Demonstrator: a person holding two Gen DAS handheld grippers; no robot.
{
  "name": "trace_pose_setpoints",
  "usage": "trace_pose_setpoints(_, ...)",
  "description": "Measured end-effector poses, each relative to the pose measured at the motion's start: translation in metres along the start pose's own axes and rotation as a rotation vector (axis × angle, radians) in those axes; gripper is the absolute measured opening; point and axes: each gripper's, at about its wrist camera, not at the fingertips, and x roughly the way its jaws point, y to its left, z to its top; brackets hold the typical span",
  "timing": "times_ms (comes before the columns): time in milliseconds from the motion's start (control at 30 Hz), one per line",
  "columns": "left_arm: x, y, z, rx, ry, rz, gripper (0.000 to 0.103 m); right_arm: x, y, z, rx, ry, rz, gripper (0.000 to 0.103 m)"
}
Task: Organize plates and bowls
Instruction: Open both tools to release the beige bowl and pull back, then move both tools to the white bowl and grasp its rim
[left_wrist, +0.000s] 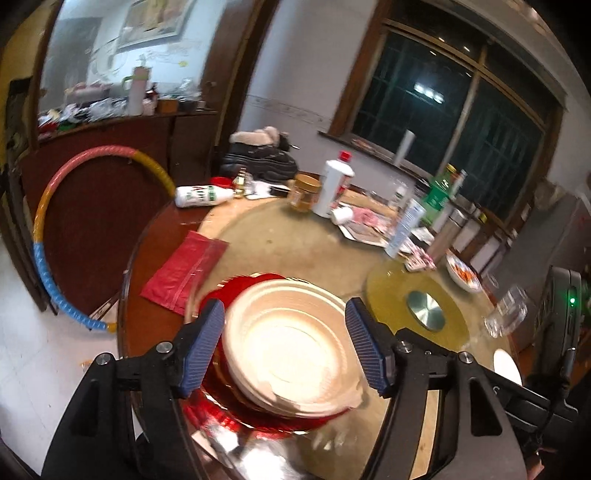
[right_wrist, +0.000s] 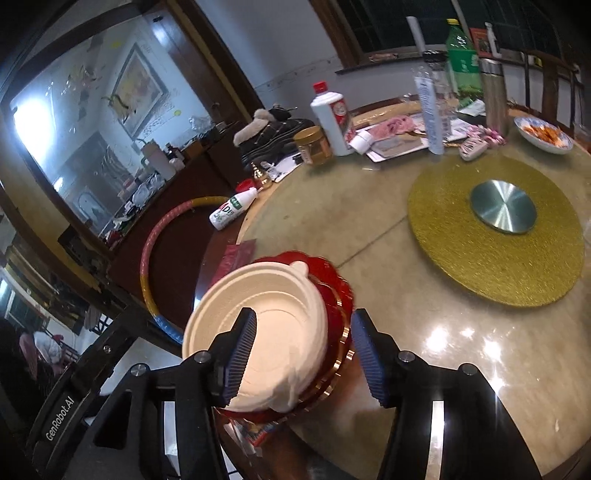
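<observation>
A stack of cream paper bowls (left_wrist: 288, 343) sits on red plates with gold rims (left_wrist: 221, 406) near the round table's front edge. My left gripper (left_wrist: 286, 349) is open, its jaws on either side of the bowls, close above them. In the right wrist view the same bowls (right_wrist: 266, 339) and red plates (right_wrist: 332, 299) lie between the jaws of my right gripper (right_wrist: 303, 358), which is open too. Neither gripper holds anything.
A gold mat with a metal disc (right_wrist: 502, 210) lies at the table's middle. Bottles (right_wrist: 332, 114), a jar (right_wrist: 314, 144), papers and a dish of food (right_wrist: 543, 133) crowd the far side. A red bag (left_wrist: 181, 273) and a hula hoop (left_wrist: 48, 229) are on the left.
</observation>
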Motion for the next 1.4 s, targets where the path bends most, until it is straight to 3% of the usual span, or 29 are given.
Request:
trace_pose_setpoints(67, 0.006, -0.016, -0.004, 0.046, 0.015, -0.014, 0.081, -0.012, -0.022, -0.005, 0.036, -0.02, -0.012, 0.056)
trace_pose_setpoints(233, 0.029, -0.083, -0.025, 0.216, 0.119, -0.086, 0.081, -0.046, -0.094, -0.017, 0.158, -0.05, -0.061, 0.066)
trace_pose_setpoints(367, 0.056, -0.149, -0.053, 0.341, 0.272, -0.183, 0.081, -0.086, -0.153, -0.025, 0.241, -0.08, -0.115, 0.069)
trace_pose_setpoints(500, 0.07, -0.211, -0.079, 0.428, 0.359, -0.268, 0.081, -0.136, -0.206, -0.033, 0.327, -0.129, -0.201, 0.075)
trace_pose_setpoints(667, 0.08, -0.266, -0.099, 0.47, 0.414, -0.346, 0.081, -0.183, -0.264, -0.037, 0.436, -0.171, -0.293, 0.084)
trace_pose_setpoints(967, 0.113, -0.343, -0.12, 0.494, 0.48, -0.343, 0.081, -0.18, -0.365, -0.042, 0.641, -0.065, -0.354, 0.086)
trace_pose_setpoints(1200, 0.134, -0.376, -0.134, 0.545, 0.486, -0.302, 0.081, -0.176, -0.399, -0.039, 0.709, -0.069, -0.332, 0.085)
trace_pose_setpoints(1400, 0.147, -0.384, -0.138, 0.529, 0.501, -0.296, 0.081, -0.163, -0.405, -0.035, 0.707, -0.038, -0.345, 0.06)
